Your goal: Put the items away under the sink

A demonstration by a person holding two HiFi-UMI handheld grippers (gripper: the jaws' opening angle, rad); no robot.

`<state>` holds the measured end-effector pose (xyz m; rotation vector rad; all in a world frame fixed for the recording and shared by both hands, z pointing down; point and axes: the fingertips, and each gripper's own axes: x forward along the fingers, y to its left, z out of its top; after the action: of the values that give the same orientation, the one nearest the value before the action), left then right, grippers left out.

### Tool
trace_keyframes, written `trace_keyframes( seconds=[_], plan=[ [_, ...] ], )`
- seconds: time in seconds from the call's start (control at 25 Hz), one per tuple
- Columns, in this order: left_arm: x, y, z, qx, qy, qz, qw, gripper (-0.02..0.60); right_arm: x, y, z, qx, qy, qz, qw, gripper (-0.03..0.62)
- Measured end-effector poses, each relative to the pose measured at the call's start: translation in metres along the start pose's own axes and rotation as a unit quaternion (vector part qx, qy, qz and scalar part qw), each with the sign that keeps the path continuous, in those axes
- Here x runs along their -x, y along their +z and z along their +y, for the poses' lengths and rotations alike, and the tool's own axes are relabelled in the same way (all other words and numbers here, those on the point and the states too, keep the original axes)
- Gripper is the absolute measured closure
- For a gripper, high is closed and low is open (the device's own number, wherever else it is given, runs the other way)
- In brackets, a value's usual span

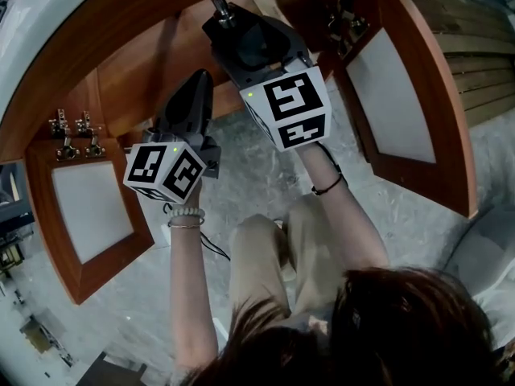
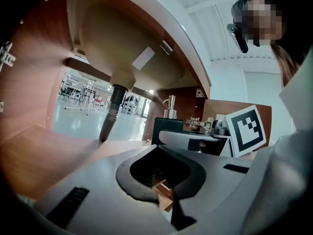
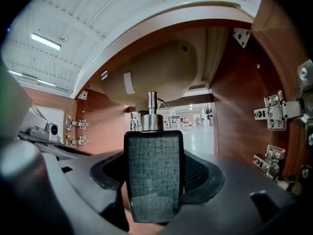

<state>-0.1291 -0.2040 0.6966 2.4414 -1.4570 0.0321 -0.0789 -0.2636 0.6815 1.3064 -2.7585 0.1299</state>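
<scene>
The soap dispenser (image 3: 154, 165) is pinched between the jaws of the right tool (image 1: 245, 39), carried into the open under-sink cabinet (image 3: 234, 106). It stands upright, long axis vertical, with the metal pump above the jaws, towards the basin (image 3: 151, 77). The left tool (image 2: 161, 180), alongside, is pressed together on nothing. No item shows on the cabinet floor (image 2: 49, 151), so setting down remains.

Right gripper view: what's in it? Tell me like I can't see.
A dark grey soap dispenser with a silver pump is held upright by the right gripper. Behind it are the pale underside of a sink bowl and a wooden cabinet wall with metal hinges.
</scene>
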Motion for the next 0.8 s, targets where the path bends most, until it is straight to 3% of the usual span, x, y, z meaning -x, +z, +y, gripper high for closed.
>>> trace_keyframes(
  seconds=[0.48, 0.8],
  plan=[
    [-0.008, -0.004, 0.008, -0.005, 0.005, -0.008, 0.9999, 0.581, -0.006, -0.003, -0.003, 0.01, -0.013, -0.039, 0.999, 0.275],
    [0.004, 0.0, -0.005, 0.005, 0.007, 0.005, 1.0, 0.581, -0.002, -0.009, -0.002, 0.01, -0.01, -0.012, 1.0, 0.275]
  ],
)
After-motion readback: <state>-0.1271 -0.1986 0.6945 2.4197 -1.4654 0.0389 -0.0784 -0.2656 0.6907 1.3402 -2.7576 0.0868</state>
